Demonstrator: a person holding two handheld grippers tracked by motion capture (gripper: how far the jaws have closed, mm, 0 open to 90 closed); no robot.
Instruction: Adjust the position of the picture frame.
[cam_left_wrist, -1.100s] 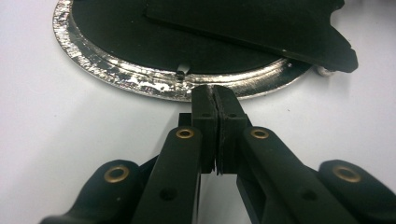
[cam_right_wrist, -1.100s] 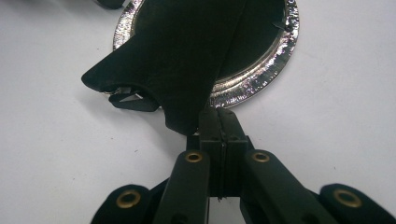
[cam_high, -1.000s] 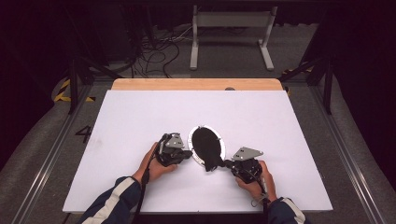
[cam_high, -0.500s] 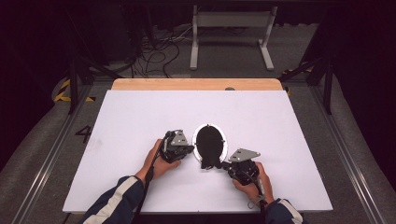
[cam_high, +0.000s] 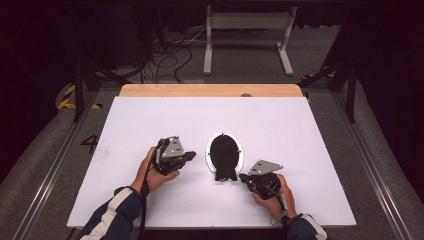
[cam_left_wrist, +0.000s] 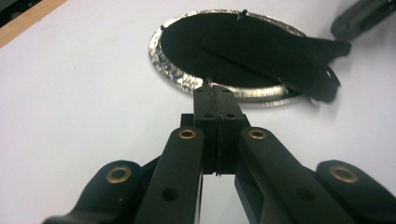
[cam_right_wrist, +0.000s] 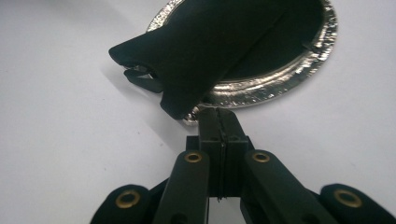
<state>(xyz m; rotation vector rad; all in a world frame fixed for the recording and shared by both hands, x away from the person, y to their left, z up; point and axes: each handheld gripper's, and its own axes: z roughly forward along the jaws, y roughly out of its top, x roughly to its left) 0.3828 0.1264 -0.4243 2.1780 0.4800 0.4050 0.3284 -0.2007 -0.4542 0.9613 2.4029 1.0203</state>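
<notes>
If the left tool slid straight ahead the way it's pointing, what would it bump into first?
Most likely the shiny silver rim of the oval plate. The left tool, its jaws shut, points right at that rim, with the black folded piece lying farther on. How small the gap is, I cannot tell.

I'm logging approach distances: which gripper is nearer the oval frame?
Too close to call. The left gripper sits beside the oval frame, its shut tips near the rim; the right gripper sits below its lower end, equally near.

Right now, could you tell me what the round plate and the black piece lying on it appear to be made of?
The plate looks like thin aluminium foil: its rim is crinkled and shiny. The black piece looks like matte fabric or felt, flat with a soft, dull surface, though I can't be sure.
</notes>
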